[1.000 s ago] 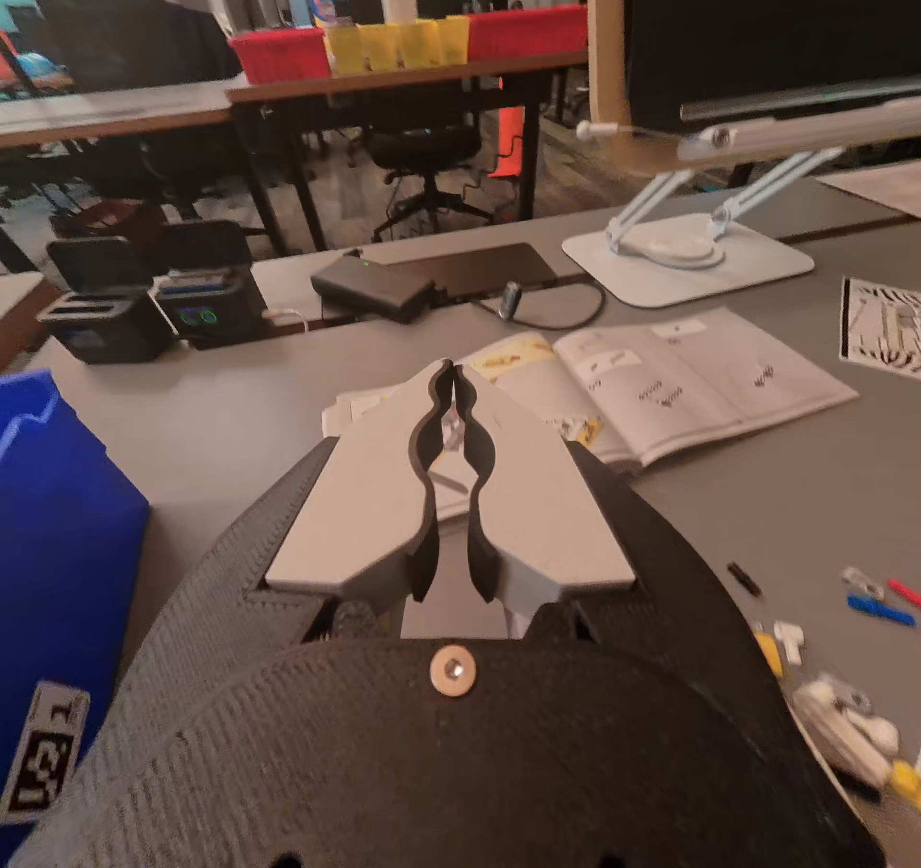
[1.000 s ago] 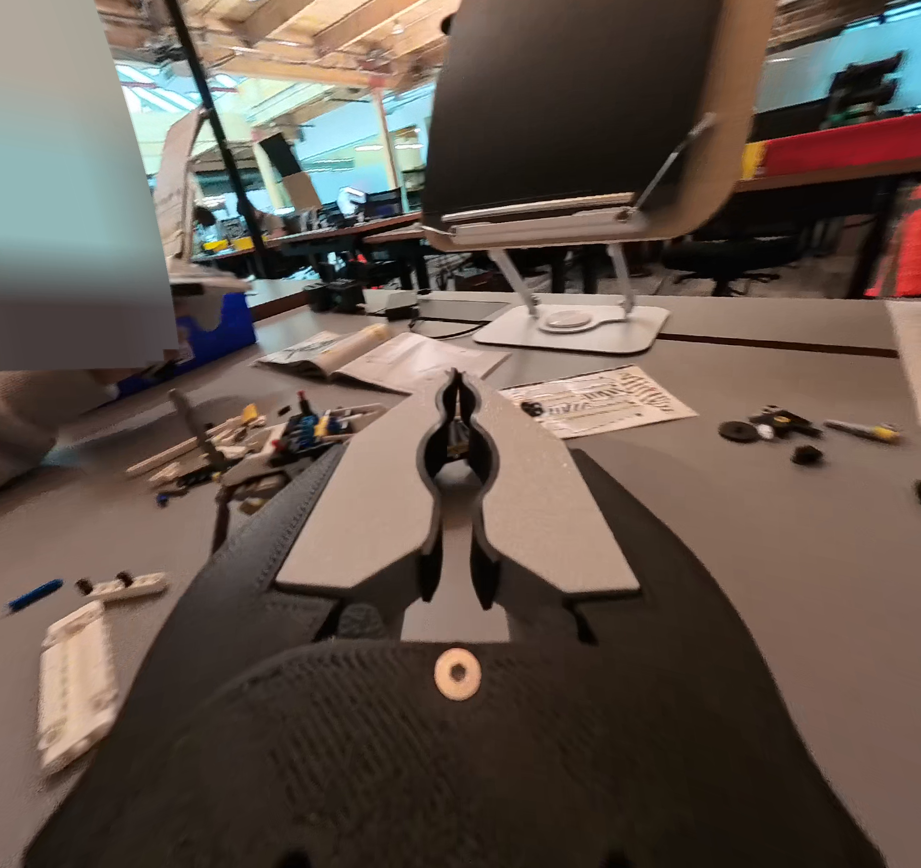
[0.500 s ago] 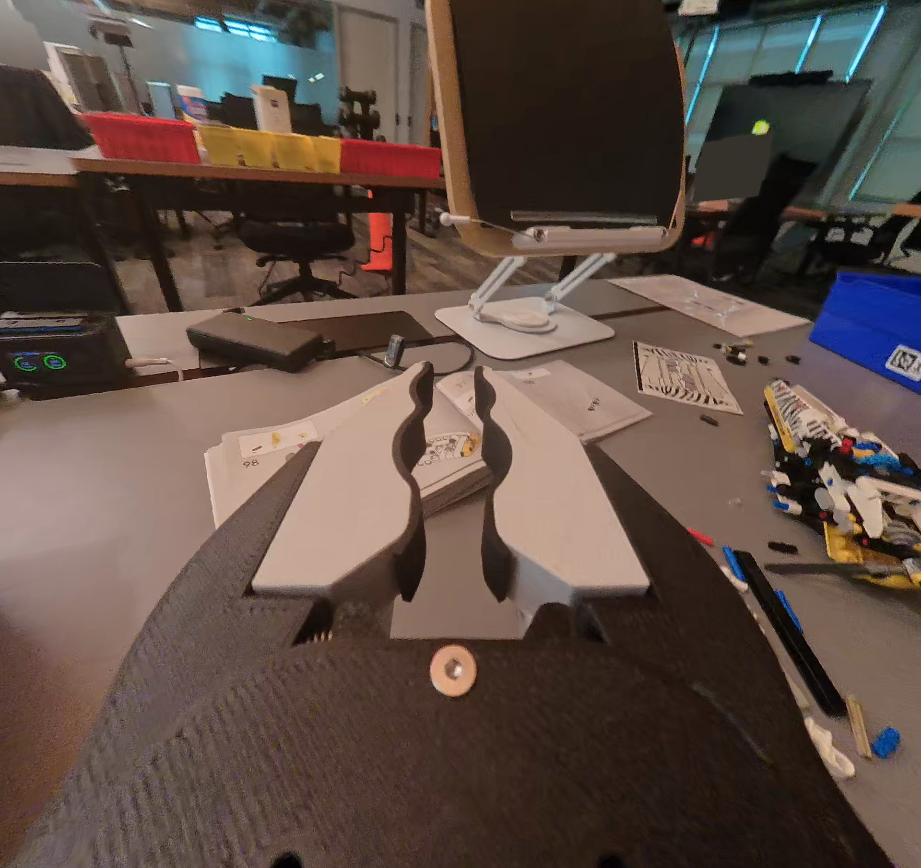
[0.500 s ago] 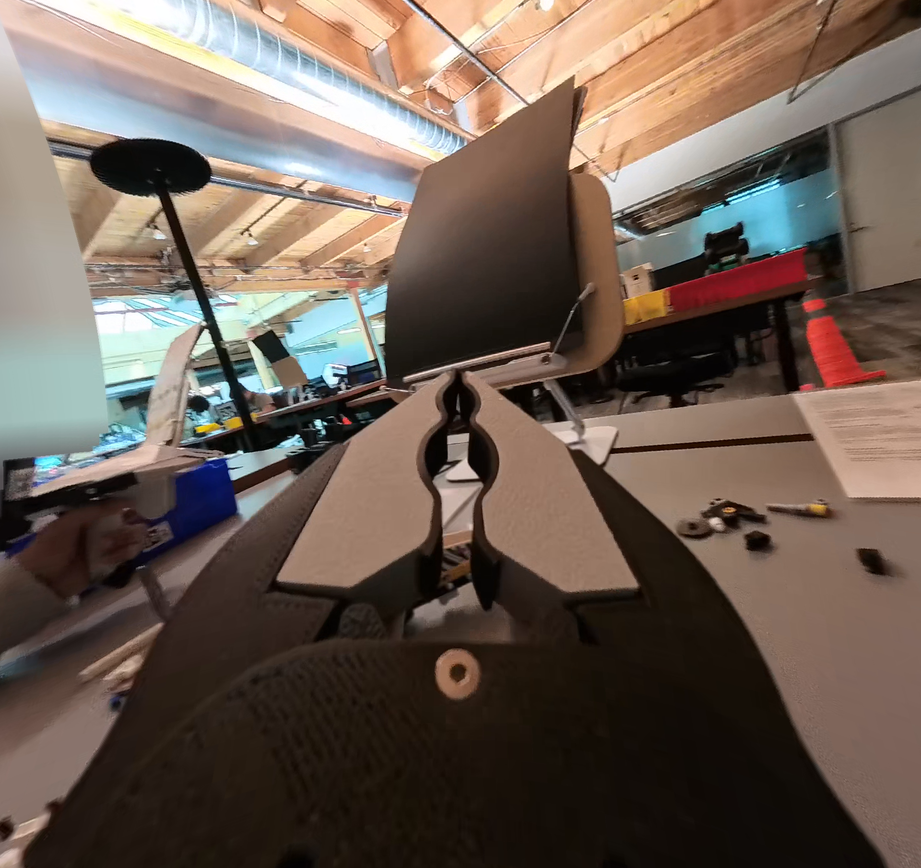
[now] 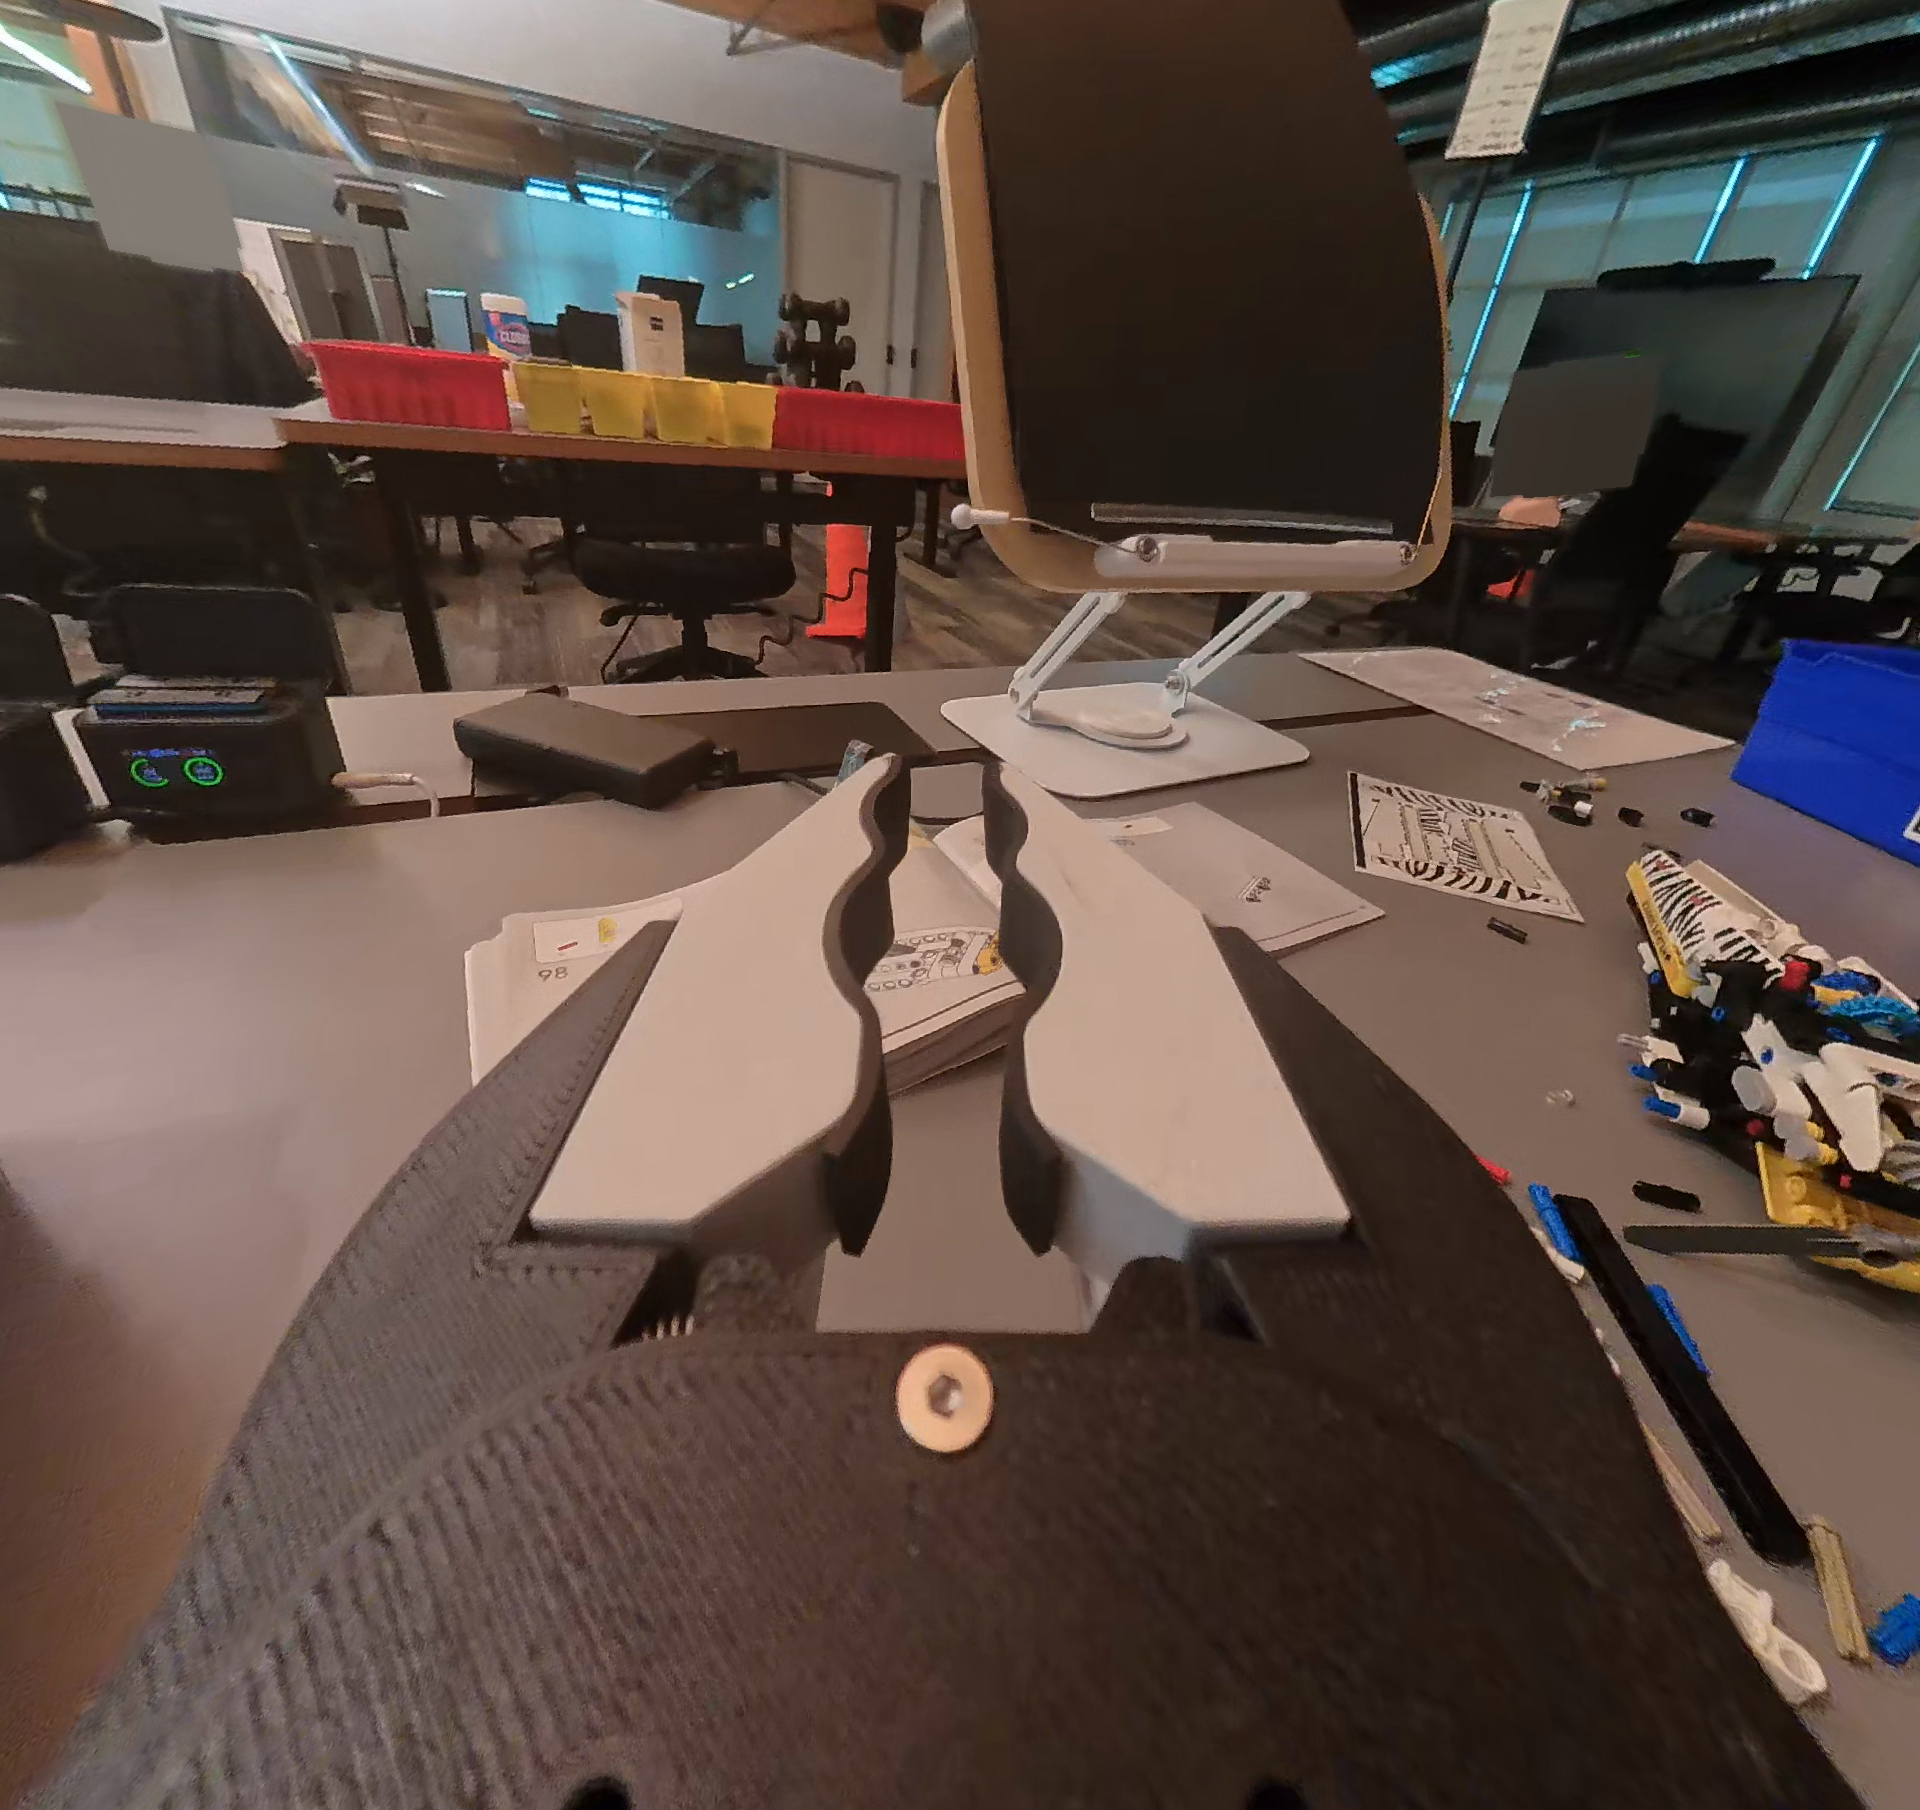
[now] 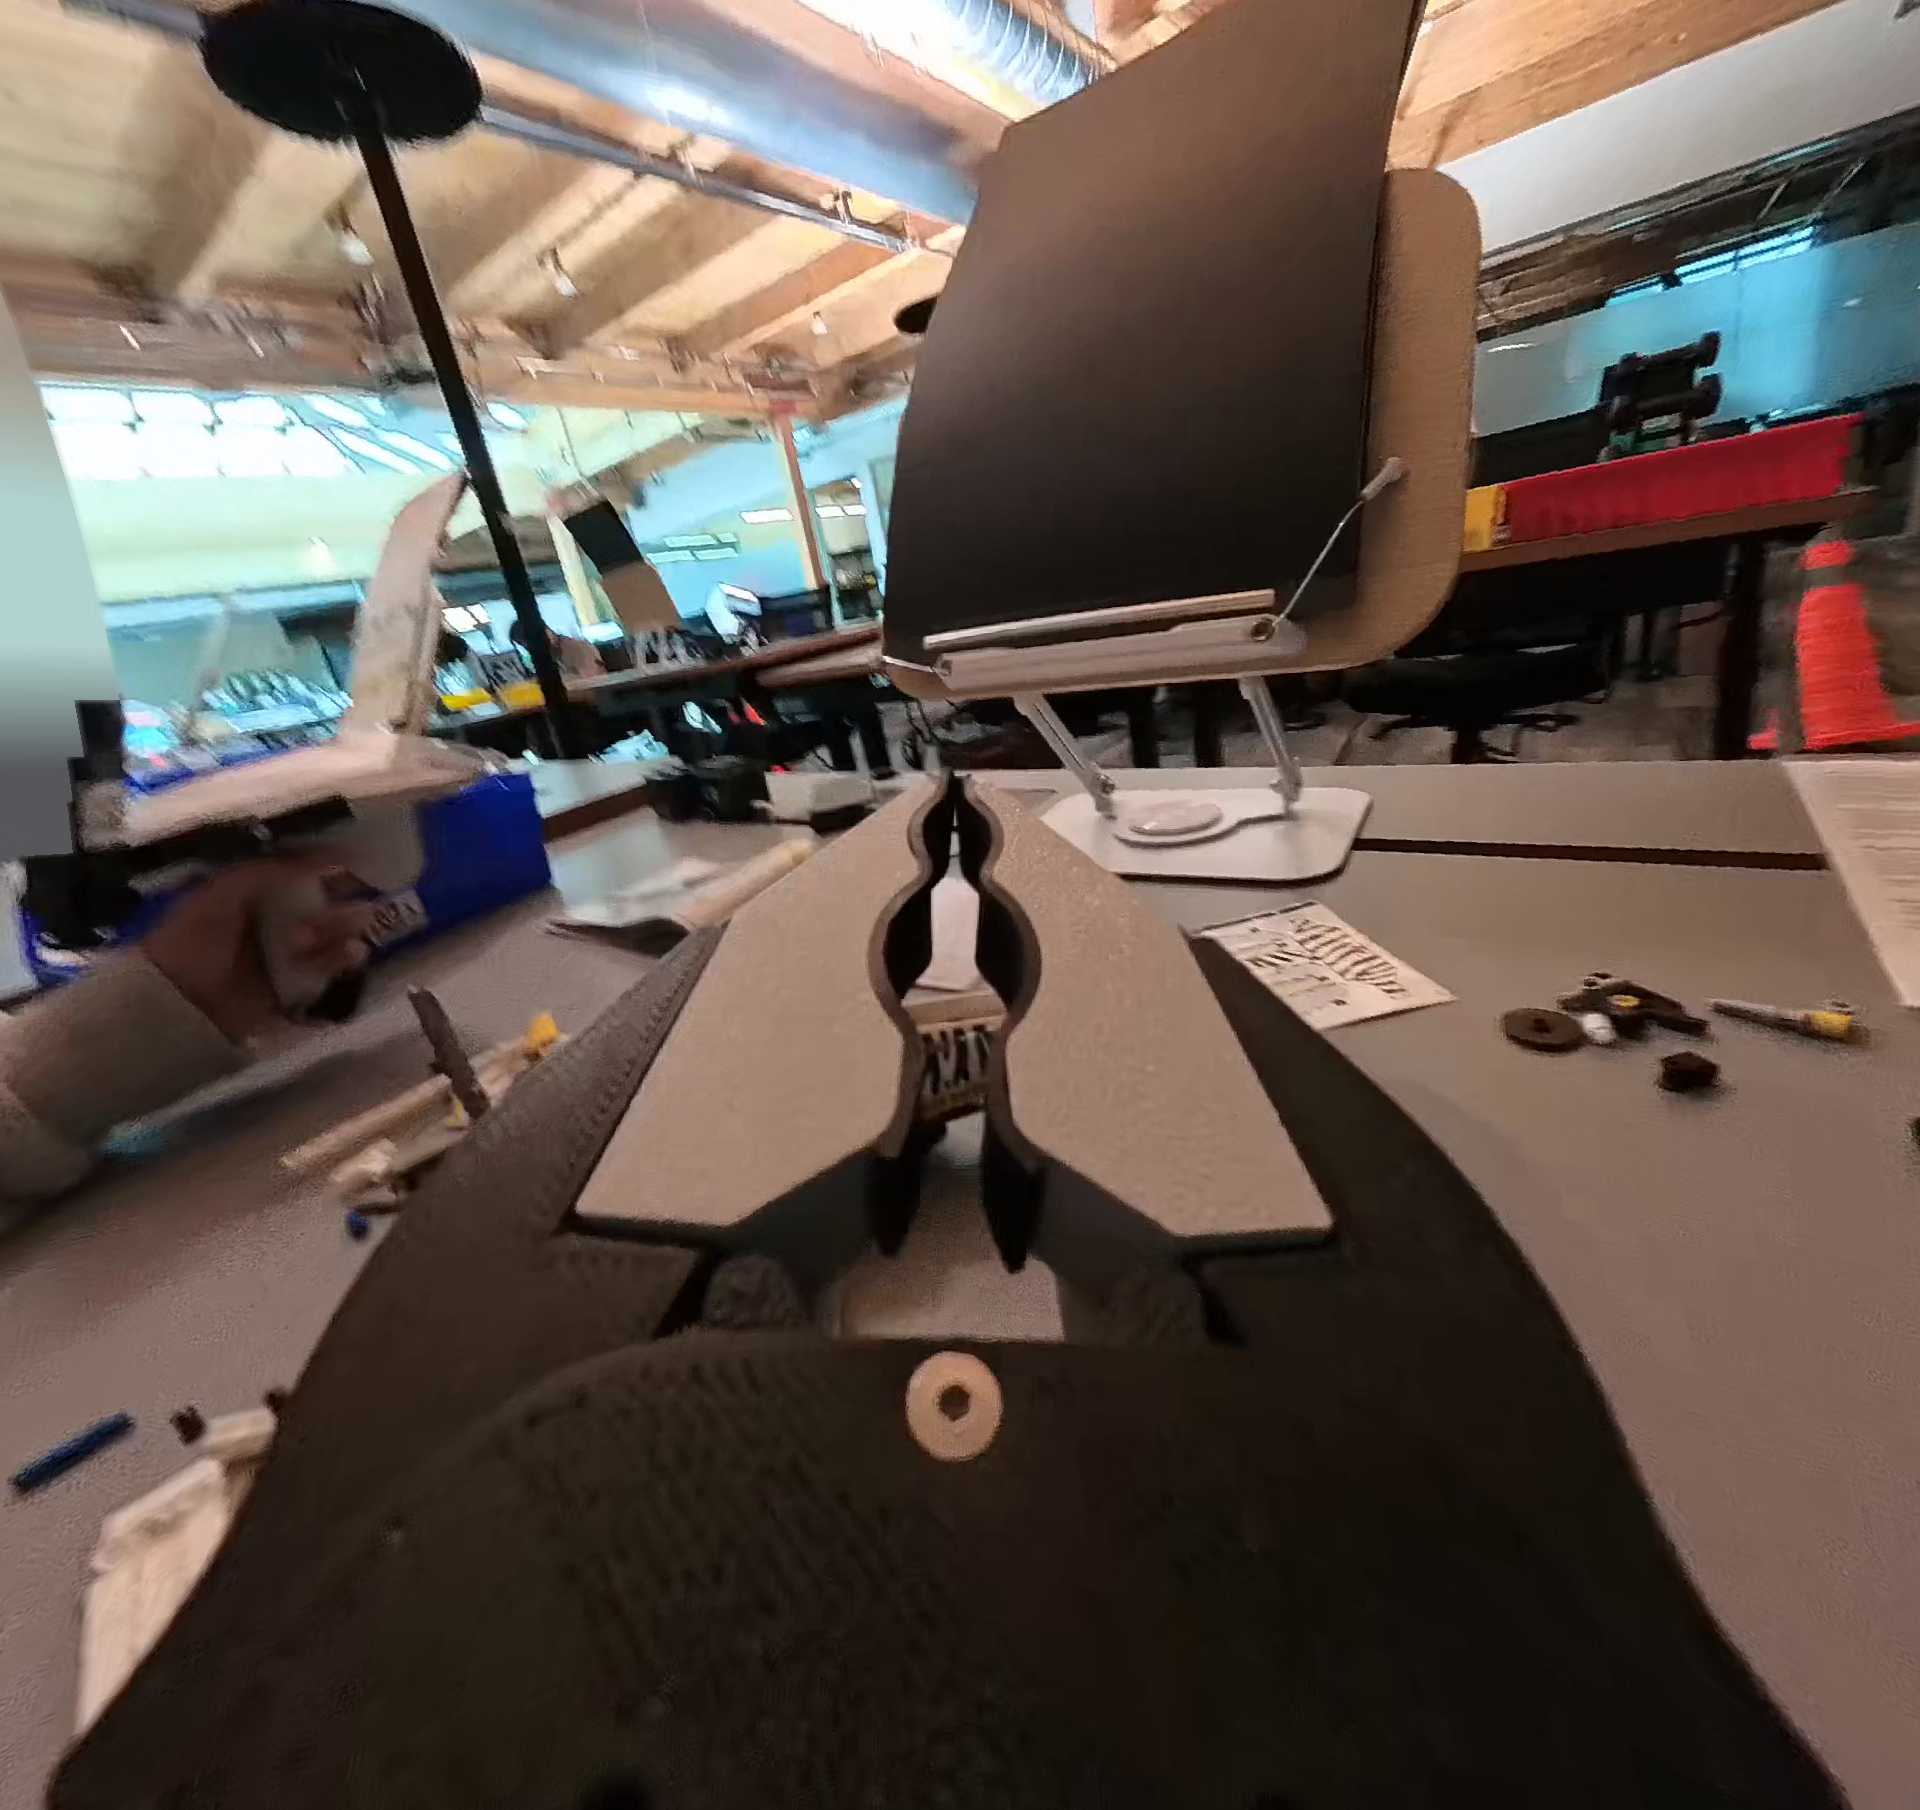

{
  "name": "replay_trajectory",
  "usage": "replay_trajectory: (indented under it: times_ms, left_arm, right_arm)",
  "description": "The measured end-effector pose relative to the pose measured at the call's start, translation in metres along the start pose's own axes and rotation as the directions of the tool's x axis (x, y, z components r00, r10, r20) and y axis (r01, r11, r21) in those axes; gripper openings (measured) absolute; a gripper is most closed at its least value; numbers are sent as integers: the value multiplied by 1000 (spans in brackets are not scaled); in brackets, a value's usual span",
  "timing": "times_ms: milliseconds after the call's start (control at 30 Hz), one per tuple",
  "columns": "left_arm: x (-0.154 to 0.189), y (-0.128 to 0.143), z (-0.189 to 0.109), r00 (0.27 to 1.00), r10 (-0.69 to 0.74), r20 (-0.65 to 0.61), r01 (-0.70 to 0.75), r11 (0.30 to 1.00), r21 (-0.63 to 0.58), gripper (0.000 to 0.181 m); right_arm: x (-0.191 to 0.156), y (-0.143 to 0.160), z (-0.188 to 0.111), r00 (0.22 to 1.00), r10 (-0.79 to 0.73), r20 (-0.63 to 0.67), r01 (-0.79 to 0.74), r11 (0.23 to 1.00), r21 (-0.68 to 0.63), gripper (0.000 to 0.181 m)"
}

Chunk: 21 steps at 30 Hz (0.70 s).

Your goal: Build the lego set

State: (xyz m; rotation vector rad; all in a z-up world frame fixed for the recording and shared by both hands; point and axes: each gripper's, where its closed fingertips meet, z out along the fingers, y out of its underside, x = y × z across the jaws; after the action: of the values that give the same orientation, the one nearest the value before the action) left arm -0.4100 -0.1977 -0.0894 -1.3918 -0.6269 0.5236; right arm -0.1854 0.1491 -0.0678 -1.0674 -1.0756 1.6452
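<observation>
In the left wrist view, my left gripper (image 5: 945, 784) is open and empty, held above an open instruction booklet (image 5: 935, 939) on the grey table (image 5: 260, 1012). A partly built lego model (image 5: 1766, 1043) in black, white, yellow and blue lies at the right, with a long black beam (image 5: 1662, 1376) and small loose pieces near it. In the right wrist view, my right gripper (image 6: 956, 799) is shut with its tips together and nothing visible between them. A striped part of the model (image 6: 951, 1064) shows through the gap lower down. The left gripper (image 6: 281, 804) shows blurred at the far left.
A dark tablet on a white stand (image 5: 1195, 326) rises at the back of the table. A sticker sheet (image 5: 1455, 846), a blue bin (image 5: 1839, 752), a power bank (image 5: 582, 747) and a charger box (image 5: 197, 752) stand around. Small black parts (image 6: 1600, 1017) lie at the right. There is about 40 cm between the tips of the two grippers. The left gripper is farther from the partly built lego model (image 5: 1766, 1043), some 25 cm, than the right, some 20 cm.
My left gripper has swung right towards the model and its fingers have opened. My right gripper tilted up off the table, then lowered a little, and stayed shut.
</observation>
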Motion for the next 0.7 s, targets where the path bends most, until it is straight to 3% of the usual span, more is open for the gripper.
replay_trajectory:
  times_ms: [100, 233, 433, 700]
  left_arm:
    - [-2, 6, 2, 998, -58, -16, 57, 998, -18, 12]
    - [2, 16, 7, 988, -142, -67, 138, 989, -58, 14]
    - [12, 35, 15, 989, -118, -93, 106, 986, -125, 16]
    - [12, 31, 14, 994, -80, -75, 72, 992, -106, 16]
  right_arm:
    - [-5, 16, 8, 998, -68, 7, 69, 994, -82, 0]
    - [-9, 31, 12, 998, -29, 50, 36, 988, -149, 0]
    - [-5, 33, 14, 998, 32, 48, -24, 987, -158, 0]
    - [-12, 43, 20, 997, -1, 74, 16, 978, -206, 1]
